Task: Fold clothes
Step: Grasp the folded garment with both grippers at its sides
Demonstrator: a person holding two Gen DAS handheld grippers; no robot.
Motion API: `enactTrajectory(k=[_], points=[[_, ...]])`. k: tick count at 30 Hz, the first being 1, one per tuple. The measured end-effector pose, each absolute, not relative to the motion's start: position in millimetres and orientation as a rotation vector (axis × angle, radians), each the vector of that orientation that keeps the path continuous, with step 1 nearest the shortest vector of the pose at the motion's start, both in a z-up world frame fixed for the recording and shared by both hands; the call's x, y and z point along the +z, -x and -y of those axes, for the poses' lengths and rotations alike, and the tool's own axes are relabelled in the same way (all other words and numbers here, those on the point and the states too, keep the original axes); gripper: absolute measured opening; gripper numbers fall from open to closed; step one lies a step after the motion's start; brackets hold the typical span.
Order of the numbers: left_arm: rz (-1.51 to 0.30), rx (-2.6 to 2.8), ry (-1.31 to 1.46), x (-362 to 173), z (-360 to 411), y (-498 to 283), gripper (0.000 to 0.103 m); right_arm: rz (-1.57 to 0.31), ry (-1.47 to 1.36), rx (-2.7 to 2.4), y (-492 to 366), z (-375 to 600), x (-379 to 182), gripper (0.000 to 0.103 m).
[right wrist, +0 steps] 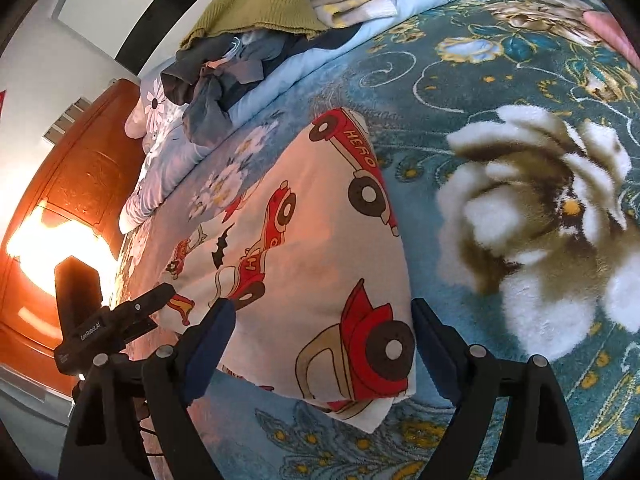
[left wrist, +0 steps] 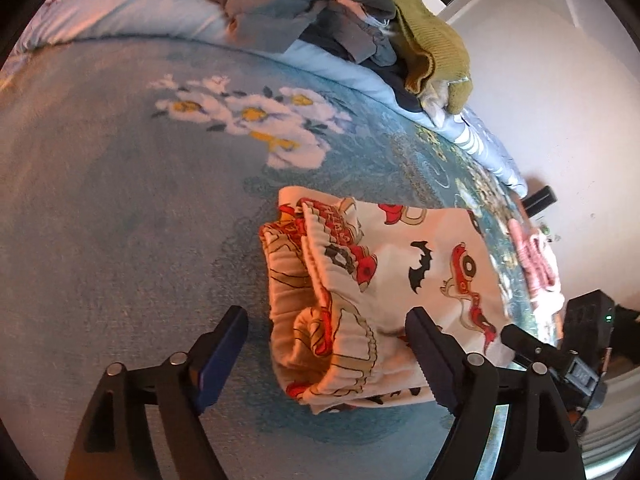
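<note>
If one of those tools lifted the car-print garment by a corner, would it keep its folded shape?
Probably not. The car-print garment looks like soft, thin cloth, so its folded layers would likely droop open. The ribbed, bunched waistband suggests stretch, so it may sag further. It seems light, and on the fuzzy blanket it would likely drag rather than slide.

Two wrist views, low over our bed

We face the folded cream car-print garment closely from opposite ends; both share it.

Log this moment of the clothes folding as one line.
stage: folding | car-print garment folded on blanket | left tool open at ribbed end | right tool open at corner | unfolded pile behind
</note>
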State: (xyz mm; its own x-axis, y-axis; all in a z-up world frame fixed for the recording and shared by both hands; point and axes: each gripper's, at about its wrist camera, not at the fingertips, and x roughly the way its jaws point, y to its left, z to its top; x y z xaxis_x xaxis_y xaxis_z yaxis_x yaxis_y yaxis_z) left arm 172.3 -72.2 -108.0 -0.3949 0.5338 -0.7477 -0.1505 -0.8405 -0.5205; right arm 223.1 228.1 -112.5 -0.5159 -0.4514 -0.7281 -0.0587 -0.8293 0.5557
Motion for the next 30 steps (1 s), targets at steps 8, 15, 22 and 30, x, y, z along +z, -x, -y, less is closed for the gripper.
enactTrajectory(k=[8, 15, 22, 30], points=[[0.455, 2.323, 1.42, -104.9, 70.8, -180.7, 0.084, 0.733, -1.427, -2.442, -226.5, -223.5, -110.8, 0.088], [0.37, 2.374, 1.399, -99.5, 68.2, -190.6, 0.084, 0.69, -1.453, -2.461, -232.4, -218.9, -108.7, 0.088], [0.361, 2.404, 1.384, -100.4, 66.6, -195.3, 0.084, 0.676, -1.46, -2.473, -235.0, -215.7, -108.4, 0.088], [0.456, 2.35, 1.402, -105.8, 70.7, -194.7, 0.084, 0.663, -1.465, -2.481, -236.8, -212.9, -108.3, 0.088]])
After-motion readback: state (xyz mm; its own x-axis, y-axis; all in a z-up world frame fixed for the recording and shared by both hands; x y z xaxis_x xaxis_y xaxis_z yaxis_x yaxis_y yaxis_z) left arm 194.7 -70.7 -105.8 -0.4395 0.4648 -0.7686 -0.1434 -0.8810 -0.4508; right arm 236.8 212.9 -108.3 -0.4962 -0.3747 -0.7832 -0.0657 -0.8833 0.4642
